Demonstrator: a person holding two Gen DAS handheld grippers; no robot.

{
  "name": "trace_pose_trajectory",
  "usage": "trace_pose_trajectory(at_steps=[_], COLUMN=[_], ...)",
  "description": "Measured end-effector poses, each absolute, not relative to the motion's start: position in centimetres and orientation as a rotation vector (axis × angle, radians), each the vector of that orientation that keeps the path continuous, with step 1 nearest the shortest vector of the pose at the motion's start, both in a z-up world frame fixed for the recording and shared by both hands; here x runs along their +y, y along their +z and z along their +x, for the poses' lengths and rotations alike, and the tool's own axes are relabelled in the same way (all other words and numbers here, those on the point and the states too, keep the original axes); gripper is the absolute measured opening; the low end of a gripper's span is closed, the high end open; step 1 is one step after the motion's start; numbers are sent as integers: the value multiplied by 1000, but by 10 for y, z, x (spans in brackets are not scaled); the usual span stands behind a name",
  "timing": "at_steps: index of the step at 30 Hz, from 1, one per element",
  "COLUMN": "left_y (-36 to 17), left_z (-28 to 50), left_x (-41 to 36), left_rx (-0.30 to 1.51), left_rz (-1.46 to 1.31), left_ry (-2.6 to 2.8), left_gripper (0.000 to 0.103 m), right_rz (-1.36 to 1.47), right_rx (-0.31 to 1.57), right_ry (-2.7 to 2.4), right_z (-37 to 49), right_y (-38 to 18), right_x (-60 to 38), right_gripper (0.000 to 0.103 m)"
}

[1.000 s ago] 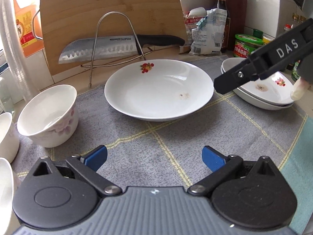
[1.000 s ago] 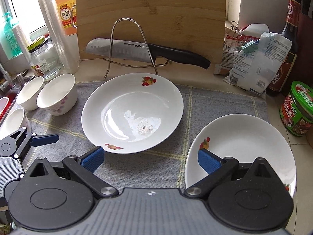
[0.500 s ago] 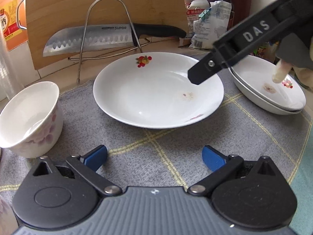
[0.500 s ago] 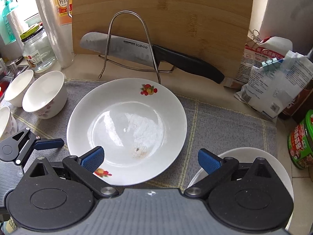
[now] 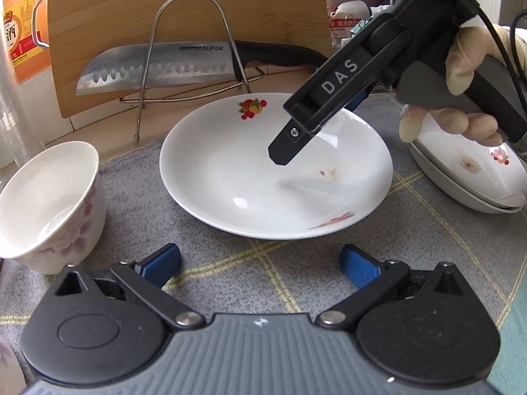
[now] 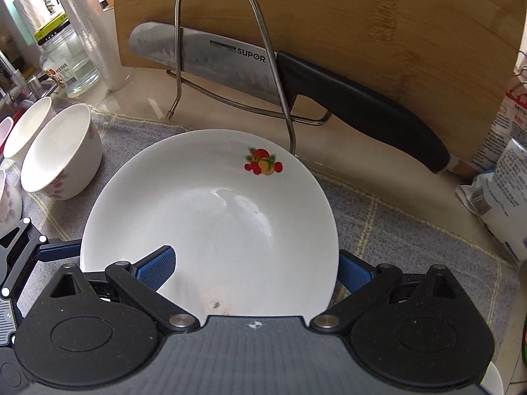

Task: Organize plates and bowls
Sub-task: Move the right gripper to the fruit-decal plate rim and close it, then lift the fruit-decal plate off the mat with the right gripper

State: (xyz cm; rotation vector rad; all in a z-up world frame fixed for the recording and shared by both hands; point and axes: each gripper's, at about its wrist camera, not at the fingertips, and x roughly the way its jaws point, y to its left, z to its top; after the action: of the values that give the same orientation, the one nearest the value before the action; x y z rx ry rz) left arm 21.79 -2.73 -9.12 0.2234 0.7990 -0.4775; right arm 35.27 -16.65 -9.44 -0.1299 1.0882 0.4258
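Observation:
A white plate with a fruit print [image 5: 250,177] [image 6: 210,217] lies on the grey checked mat [image 5: 250,273]. My right gripper [image 6: 255,268] is open and hovers over the plate's right rim; one pad is above the plate, the other outside the rim. It shows from the side in the left wrist view [image 5: 329,115]. My left gripper [image 5: 260,263] is open and empty, just in front of the plate. Stacked plates [image 5: 474,177] sit at the right. A white floral bowl [image 5: 49,204] [image 6: 59,154] stands at the left.
A wire rack [image 6: 230,65] holds a Supor knife [image 6: 263,75] against a wooden cutting board [image 6: 362,16] behind the plate. More bowls [image 6: 26,128] stand at the far left. A glass jar [image 6: 62,56] and food bags [image 6: 504,171] flank the counter.
My right gripper has moved left from the stacked plates to above the fruit-print plate's right rim. My left gripper has moved closer to the plate.

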Motion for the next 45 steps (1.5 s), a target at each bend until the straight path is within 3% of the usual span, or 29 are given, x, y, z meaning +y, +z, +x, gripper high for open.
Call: trace_pose_trajectory(at_steps=[45], left_y=[-91], left_z=[232], left_x=[-27], left_rx=[707], left_rz=[316], left_ry=[-646], left_gripper=[103], right_rz=[-72], right_rx=[1115], right_ry=[658], right_z=[386], right_y=[-98], right_x=[-175], right_gripper=[103])
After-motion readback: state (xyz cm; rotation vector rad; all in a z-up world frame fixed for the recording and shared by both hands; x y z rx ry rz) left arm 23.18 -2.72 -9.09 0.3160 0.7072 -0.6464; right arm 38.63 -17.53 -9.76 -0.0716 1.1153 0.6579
